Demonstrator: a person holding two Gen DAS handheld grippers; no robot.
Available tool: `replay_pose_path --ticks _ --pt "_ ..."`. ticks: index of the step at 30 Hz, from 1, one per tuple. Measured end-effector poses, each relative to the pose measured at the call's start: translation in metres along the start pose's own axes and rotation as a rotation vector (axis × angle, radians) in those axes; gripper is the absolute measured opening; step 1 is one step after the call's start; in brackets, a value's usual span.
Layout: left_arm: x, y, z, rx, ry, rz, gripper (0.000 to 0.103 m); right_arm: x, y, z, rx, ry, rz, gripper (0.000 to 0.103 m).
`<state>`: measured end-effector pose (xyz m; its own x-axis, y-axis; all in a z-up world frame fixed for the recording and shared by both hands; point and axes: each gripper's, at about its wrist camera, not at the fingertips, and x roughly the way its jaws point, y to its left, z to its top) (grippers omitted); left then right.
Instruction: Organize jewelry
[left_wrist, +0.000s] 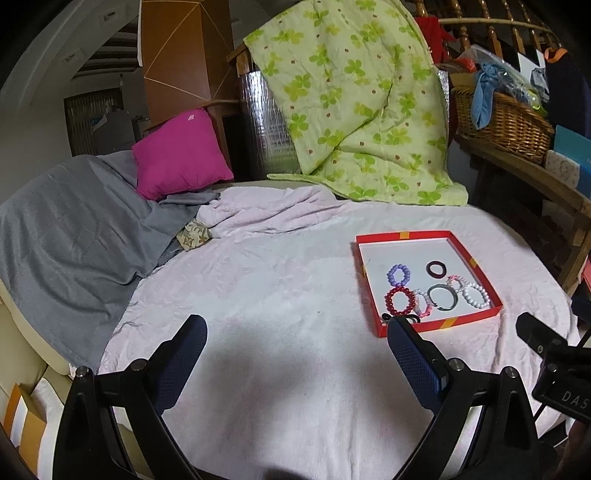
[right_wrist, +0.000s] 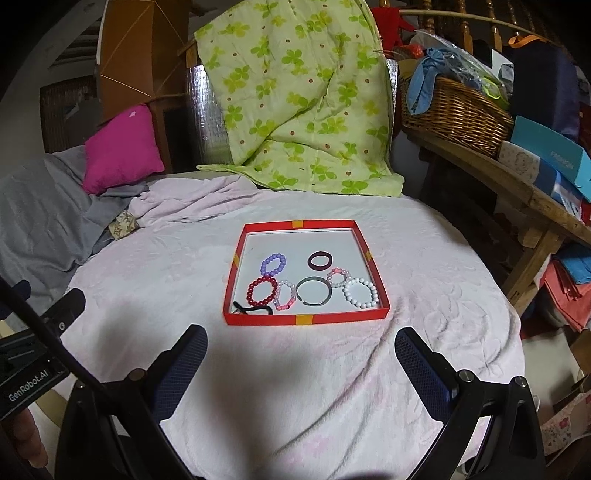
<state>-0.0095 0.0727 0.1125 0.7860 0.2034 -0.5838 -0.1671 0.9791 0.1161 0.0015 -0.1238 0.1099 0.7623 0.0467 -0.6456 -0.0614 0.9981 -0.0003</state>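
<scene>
A shallow red tray with a white floor lies on the pale pink blanket. Inside it are several bracelets: a purple bead one, a red bead one, a white bead one, a grey bangle, a dark ring, two pink-and-clear ones and a black hair tie. My right gripper hovers open just in front of the tray, nothing between its fingers. My left gripper is open and empty, left of the tray.
A green patterned quilt hangs behind the bed, a magenta pillow and grey sheet lie at the left. A wicker basket and boxes sit on a wooden shelf at right. The other gripper's body shows at lower left.
</scene>
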Motion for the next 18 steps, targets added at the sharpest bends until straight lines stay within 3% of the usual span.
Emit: replay_pose_path --ticks 18 --pt "0.092 -0.036 0.034 0.035 0.061 0.008 0.098 0.099 -0.023 0.035 0.009 0.067 -0.016 0.103"
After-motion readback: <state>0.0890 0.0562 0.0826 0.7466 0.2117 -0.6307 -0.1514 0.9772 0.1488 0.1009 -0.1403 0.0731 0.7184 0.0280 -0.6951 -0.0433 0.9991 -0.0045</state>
